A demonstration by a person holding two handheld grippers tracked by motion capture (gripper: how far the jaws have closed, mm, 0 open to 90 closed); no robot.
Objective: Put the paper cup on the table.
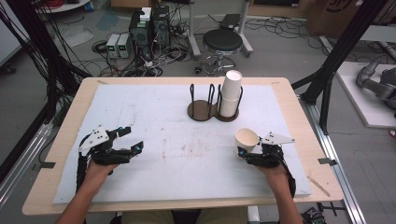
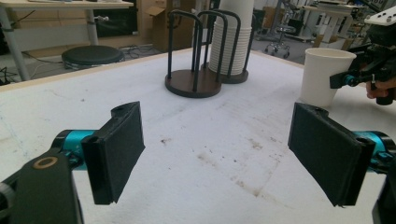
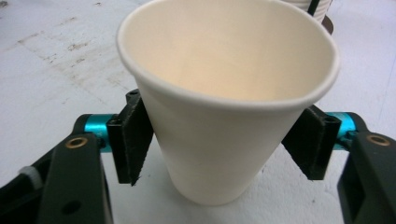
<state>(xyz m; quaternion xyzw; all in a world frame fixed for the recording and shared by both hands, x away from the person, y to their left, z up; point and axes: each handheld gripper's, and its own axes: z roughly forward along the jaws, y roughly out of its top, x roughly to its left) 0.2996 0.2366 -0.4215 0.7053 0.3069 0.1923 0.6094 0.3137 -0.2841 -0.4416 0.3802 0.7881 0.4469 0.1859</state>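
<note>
At table's right | right hand-held gripper point(image 3: 219, 140) jaws apart, flanking paper cup point(image 3: 224, 102) | left hand-held gripper point(image 2: 217, 154) apart, empty

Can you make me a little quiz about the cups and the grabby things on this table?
1. Which gripper has the single paper cup between its jaws?
2. True or false: the left gripper holds a cup.
3. Seen from above, the cup stack stands in the rack on: A) its left ring, B) its right ring?
Key: 1 the right gripper; 2 false, its jaws are open and empty; 3 B.
</note>
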